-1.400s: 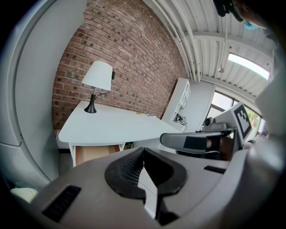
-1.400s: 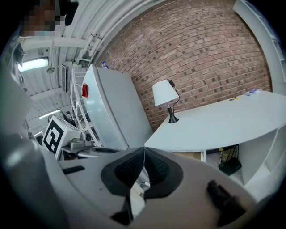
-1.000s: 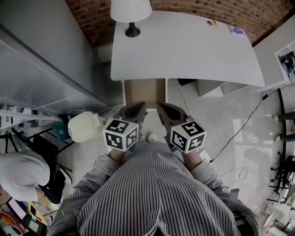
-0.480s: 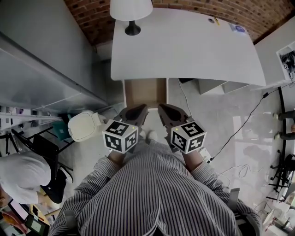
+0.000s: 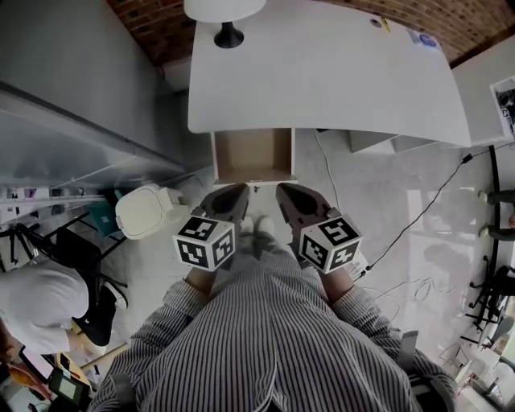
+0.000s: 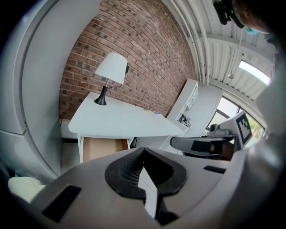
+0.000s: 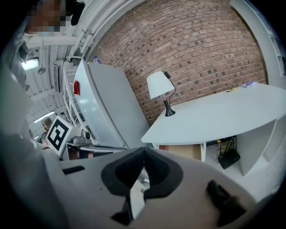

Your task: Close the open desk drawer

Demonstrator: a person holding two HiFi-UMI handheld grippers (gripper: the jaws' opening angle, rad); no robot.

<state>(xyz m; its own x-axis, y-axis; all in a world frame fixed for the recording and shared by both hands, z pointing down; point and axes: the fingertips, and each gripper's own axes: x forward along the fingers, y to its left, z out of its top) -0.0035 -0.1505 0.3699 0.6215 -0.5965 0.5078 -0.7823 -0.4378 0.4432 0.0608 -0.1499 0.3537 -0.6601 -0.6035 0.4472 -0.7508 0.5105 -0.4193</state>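
Under the white desk (image 5: 322, 72) an open drawer (image 5: 253, 156) shows its brown inside, with its white front edge toward me. My left gripper (image 5: 232, 194) and right gripper (image 5: 290, 194) hover side by side just short of that front edge, apart from it. Both are shut with nothing between the jaws. From the left gripper (image 6: 143, 150) view the drawer (image 6: 103, 149) is ahead, below the desk top. From the right gripper (image 7: 144, 150) view the drawer (image 7: 183, 151) is also ahead under the desk.
A white table lamp (image 5: 226, 22) stands on the desk's far left corner. A cream lidded bin (image 5: 146, 213) stands on the floor to the left beside a tall grey cabinet (image 5: 72, 96). A black cable (image 5: 418, 227) crosses the floor at right. A person in a white cap (image 5: 40, 299) is at lower left.
The desk and drawer have slid a little upward in the head view and more of the drawer's inside shows. Both grippers stay shut, side by side, short of the drawer front.
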